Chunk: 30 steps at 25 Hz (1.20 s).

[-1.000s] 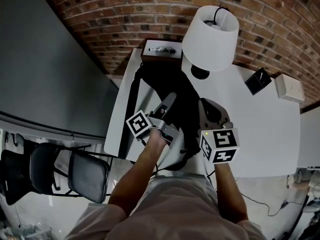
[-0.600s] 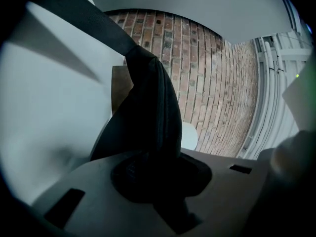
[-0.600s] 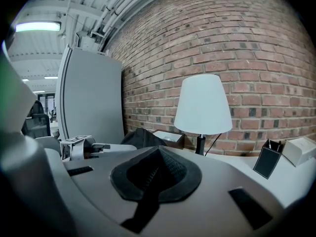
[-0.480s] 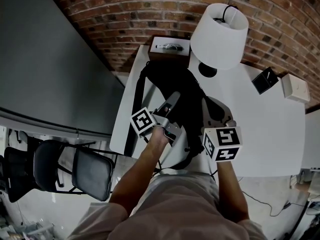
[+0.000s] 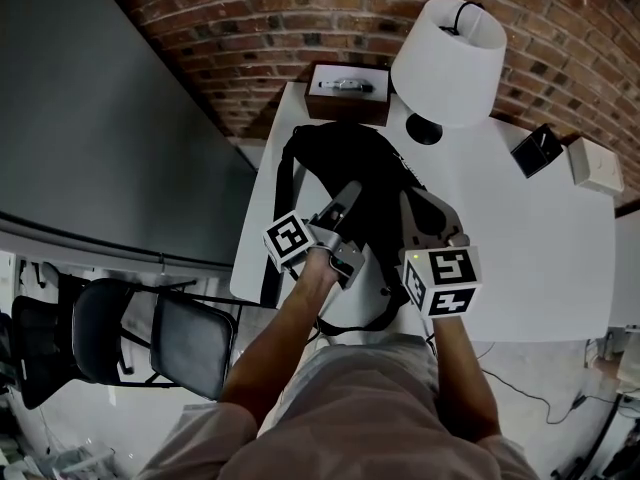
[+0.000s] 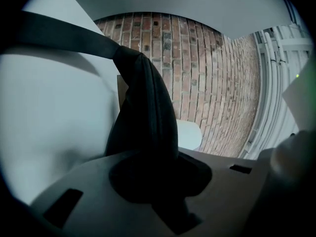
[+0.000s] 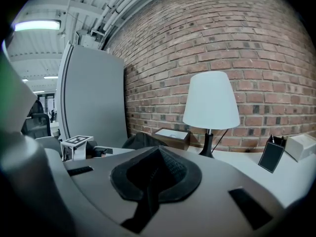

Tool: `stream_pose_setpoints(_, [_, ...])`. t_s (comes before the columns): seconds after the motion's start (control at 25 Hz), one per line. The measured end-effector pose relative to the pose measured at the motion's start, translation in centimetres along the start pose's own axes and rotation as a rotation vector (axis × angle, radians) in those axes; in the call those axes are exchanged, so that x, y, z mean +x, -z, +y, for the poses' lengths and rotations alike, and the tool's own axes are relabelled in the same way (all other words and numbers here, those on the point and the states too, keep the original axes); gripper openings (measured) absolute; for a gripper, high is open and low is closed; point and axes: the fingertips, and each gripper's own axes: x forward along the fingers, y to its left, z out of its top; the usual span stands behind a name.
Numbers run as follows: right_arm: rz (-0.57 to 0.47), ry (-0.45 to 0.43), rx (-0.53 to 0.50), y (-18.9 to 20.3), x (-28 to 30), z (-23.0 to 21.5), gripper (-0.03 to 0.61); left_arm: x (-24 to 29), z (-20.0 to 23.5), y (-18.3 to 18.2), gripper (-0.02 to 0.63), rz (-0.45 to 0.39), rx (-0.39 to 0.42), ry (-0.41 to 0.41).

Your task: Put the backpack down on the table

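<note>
The black backpack point(image 5: 350, 168) lies along the left part of the white table point(image 5: 520, 268), its straps trailing to the near edge. My left gripper point(image 5: 350, 190) rests over its middle and is shut on a black padded strap point(image 6: 143, 112), which rises out of the jaws point(image 6: 148, 181). To the right, my right gripper point(image 5: 410, 198) sits at the pack's right edge. Its jaws point(image 7: 155, 174) are closed with a fold of dark meshed fabric pinched between them. The pack's top point(image 7: 140, 141) shows as a dark hump beyond.
A white-shaded lamp point(image 5: 448, 33) and a brown box point(image 5: 348, 90) stand at the table's far side by the brick wall. A small black stand point(image 5: 535, 148) and a white box point(image 5: 595, 163) sit far right. A folding chair point(image 5: 150, 343) stands left of the table.
Both grippers have sunk a little and moved together with the backpack, which now lies lower on the table. Neither grip has changed.
</note>
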Motion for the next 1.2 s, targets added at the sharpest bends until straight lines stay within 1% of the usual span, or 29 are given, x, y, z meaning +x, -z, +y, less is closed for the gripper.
stream_pose_setpoints(0.36, [0.017, 0.003, -0.011, 0.6, -0.2, 2.9, 0.002, -2.1, 1.3, -0.5, 0.063, 0.022, -0.013, -0.014])
stream_pose_setpoints(0.64, [0.031, 0.013, -0.012, 1.4, -0.8, 4.5, 0.002, -3.7, 2.5, -0.9, 0.069, 0.047, -0.017, -0.034])
stream_pose_setpoints(0.72, [0.032, 0.014, -0.008, 1.8, -0.9, 4.8, 0.002, -4.1, 3.1, -0.8, 0.072, 0.057, -0.02, -0.052])
stream_pose_setpoints(0.8, [0.031, 0.015, -0.004, 2.0, -1.0, 5.4, 0.002, -4.6, 3.8, -0.9, 0.077, 0.072, -0.008, -0.074])
stream_pose_setpoints(0.88, [0.03, 0.014, -0.003, 2.1, -1.1, 6.0, 0.002, -5.0, 4.2, -1.1, 0.081, 0.088, 0.014, -0.083])
stream_pose_setpoints(1.0, [0.03, 0.014, 0.002, 2.3, -1.2, 6.9, 0.002, -5.4, 4.3, -1.1, 0.089, 0.105, 0.022, -0.098])
stream_pose_setpoints(1.2, [0.036, 0.023, 0.013, 2.8, -1.7, 8.3, 0.002, -6.3, 4.9, -1.0, 0.106, 0.104, 0.031, -0.128])
